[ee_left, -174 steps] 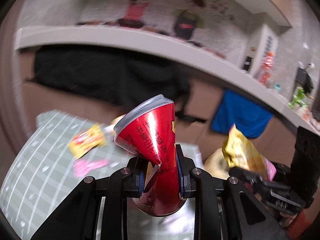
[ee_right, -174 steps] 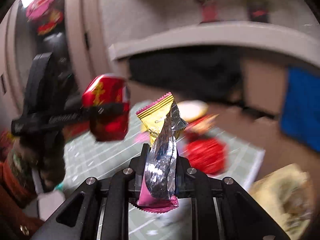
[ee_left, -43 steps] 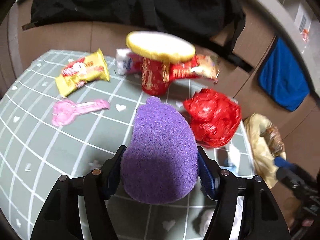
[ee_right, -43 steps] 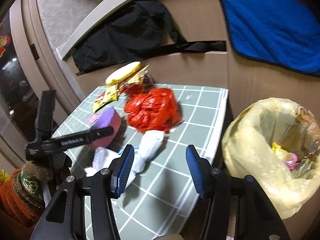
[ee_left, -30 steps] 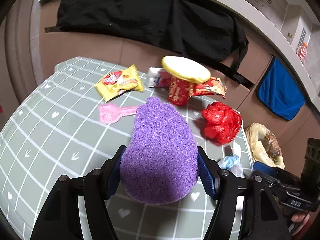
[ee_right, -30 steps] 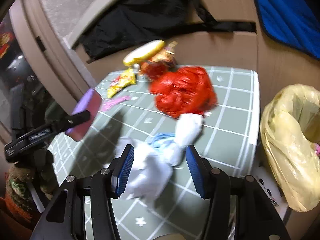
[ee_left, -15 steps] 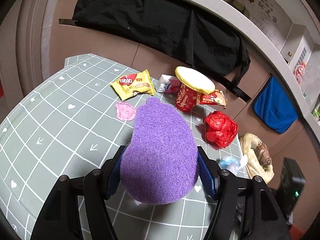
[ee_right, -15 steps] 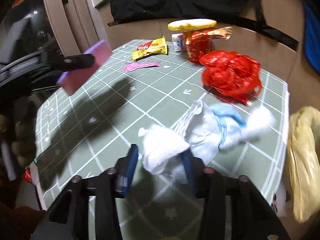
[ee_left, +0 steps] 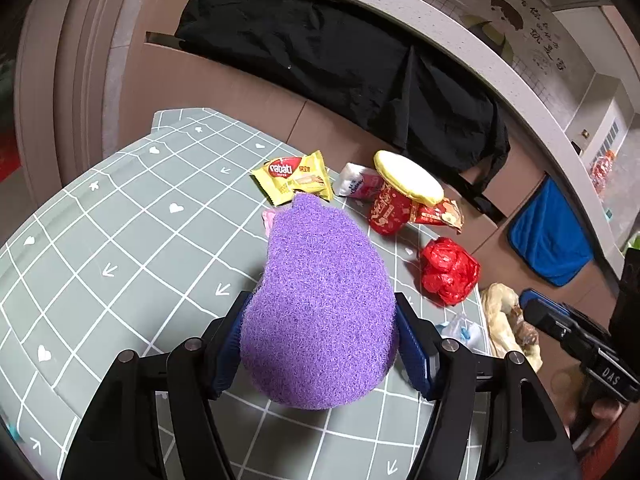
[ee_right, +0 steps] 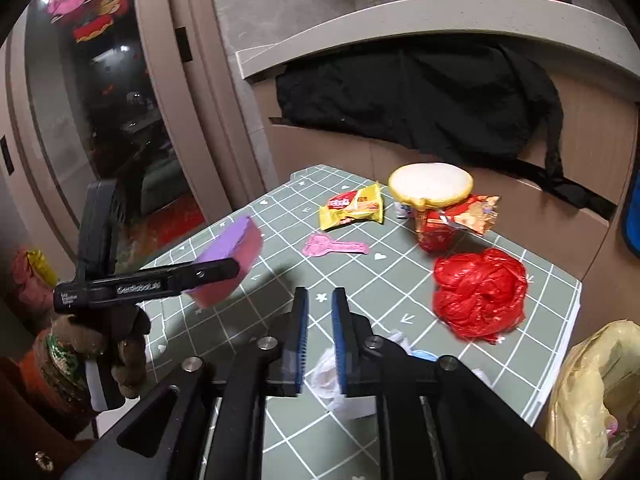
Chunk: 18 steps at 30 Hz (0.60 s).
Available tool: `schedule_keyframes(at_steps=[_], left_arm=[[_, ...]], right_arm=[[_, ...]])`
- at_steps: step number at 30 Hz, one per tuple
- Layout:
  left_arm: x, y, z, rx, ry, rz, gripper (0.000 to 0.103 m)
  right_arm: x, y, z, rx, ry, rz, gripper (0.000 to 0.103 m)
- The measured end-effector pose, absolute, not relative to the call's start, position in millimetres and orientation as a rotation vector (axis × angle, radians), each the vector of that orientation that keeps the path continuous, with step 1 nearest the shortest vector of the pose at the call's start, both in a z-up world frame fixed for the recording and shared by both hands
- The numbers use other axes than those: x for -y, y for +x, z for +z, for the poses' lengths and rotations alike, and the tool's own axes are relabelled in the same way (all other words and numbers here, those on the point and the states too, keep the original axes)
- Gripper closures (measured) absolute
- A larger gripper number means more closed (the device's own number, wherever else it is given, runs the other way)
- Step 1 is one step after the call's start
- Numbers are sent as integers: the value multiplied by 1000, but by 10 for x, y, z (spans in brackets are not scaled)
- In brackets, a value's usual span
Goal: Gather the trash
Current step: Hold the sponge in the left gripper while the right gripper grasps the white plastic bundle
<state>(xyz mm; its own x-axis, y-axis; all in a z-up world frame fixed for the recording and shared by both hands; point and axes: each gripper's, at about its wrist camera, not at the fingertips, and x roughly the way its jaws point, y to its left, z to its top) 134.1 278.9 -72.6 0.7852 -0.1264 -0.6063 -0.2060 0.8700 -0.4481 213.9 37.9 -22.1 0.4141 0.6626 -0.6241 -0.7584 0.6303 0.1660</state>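
Note:
My left gripper is shut on a purple sponge and holds it above the green grid table; the right wrist view shows that sponge at the left. My right gripper has its blue pads close together. A white and blue tissue wad is pinched low between them and hangs under the fingers, while the upper gap is bare. In the left wrist view the wad shows by the table's right edge, near the right gripper.
A crumpled red plastic bag, a pink wrapper, a yellow snack packet and a red cup with a yellow lid lie on the table. A yellow trash bag stands off its right edge.
My right gripper went from wide open around the tissue wad to closed on it, then rose. The left gripper drew back with the sponge, so more of the table shows.

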Motion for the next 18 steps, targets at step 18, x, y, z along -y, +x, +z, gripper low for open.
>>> schedule_keyframes(at_steps=[18], left_arm=[[-2784, 1449, -804, -716, -532, 43, 35]], right_arm=[[-15, 2581, -1211, -985, -158, 861, 60]])
